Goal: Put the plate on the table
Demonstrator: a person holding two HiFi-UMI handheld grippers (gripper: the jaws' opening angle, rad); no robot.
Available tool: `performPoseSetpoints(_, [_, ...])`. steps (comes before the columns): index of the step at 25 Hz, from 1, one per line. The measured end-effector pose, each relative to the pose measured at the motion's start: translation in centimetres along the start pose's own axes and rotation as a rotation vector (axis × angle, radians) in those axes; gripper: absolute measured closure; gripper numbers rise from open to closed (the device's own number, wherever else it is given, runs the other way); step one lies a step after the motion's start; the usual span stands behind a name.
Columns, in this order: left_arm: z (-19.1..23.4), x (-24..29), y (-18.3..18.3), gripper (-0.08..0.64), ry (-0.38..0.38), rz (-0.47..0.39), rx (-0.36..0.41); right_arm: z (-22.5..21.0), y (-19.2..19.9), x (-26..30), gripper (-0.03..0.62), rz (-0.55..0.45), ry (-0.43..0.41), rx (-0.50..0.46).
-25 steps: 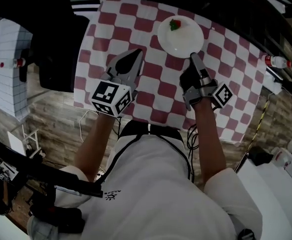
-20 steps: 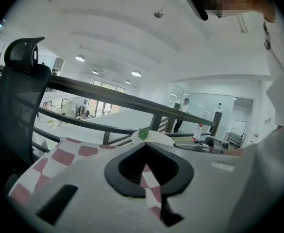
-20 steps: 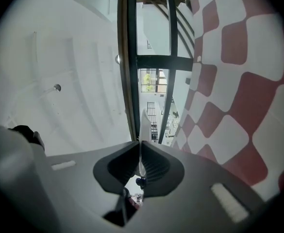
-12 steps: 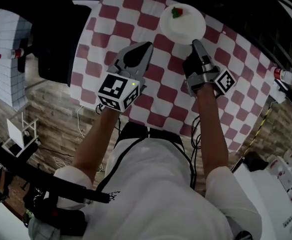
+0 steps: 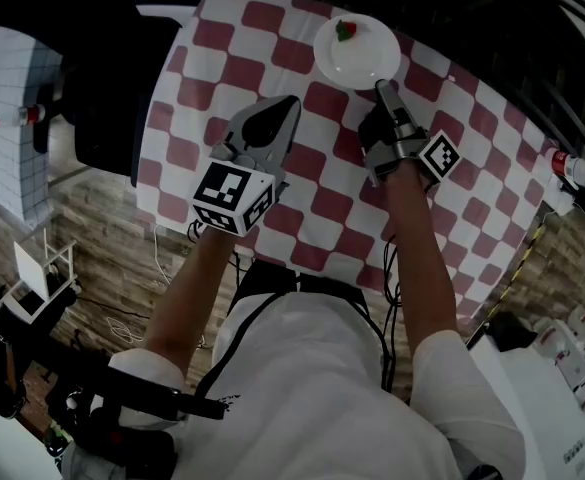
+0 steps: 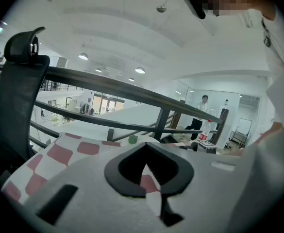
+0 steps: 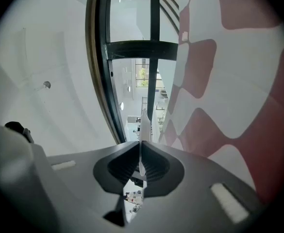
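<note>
A white plate point(image 5: 360, 58) with a small red and green piece of food point(image 5: 346, 30) on it is over the far part of the red-and-white checked tablecloth point(image 5: 222, 68). My right gripper point(image 5: 382, 90) is shut on the plate's near rim. In the right gripper view the plate point(image 7: 143, 123) shows edge-on, pinched between the jaws of the right gripper point(image 7: 141, 160). My left gripper point(image 5: 284, 108) hovers over the cloth to the left of the plate, shut with nothing in it. The left gripper point(image 6: 145, 148) points over the tablecloth point(image 6: 64, 152).
A black office chair point(image 5: 102, 78) stands at the table's left edge, and its chair back point(image 6: 15, 106) shows in the left gripper view. A dark railing point(image 6: 132, 98) runs behind the table. A bottle point(image 5: 575, 169) lies at the right. Wooden floor point(image 5: 102, 258) lies below.
The right gripper has kept its hold on the plate's rim throughout. Both grippers and the plate have shifted only slightly over the cloth; the view itself has moved.
</note>
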State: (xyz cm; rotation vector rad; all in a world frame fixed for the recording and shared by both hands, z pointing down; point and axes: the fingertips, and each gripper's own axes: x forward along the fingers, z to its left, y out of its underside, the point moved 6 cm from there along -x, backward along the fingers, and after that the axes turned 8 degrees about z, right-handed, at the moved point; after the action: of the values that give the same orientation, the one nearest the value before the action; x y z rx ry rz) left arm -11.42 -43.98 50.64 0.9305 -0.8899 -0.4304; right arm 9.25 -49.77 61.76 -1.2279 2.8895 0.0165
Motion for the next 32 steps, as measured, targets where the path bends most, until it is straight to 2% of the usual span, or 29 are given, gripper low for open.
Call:
performPoseSetpoints(7, [0.8,0.8,0.2,0.558,-0.016,0.005,-0.01,-1.7,-0.9,1.0,0.571,-0.009,0.041,0.018])
performPoseSetpoints(21, [1.3,1.2,0.5,0.558,-0.002,0.016,-0.018,-2.8,-1.6,1.3,0.569,-0.038,0.118,0.039])
performPoseSetpoints(32, [1.2,0.9,0.2,0.558,0.009,0.018,-0.017,-4.0,-1.8,0.9,0.574,-0.061,0.256,0.065])
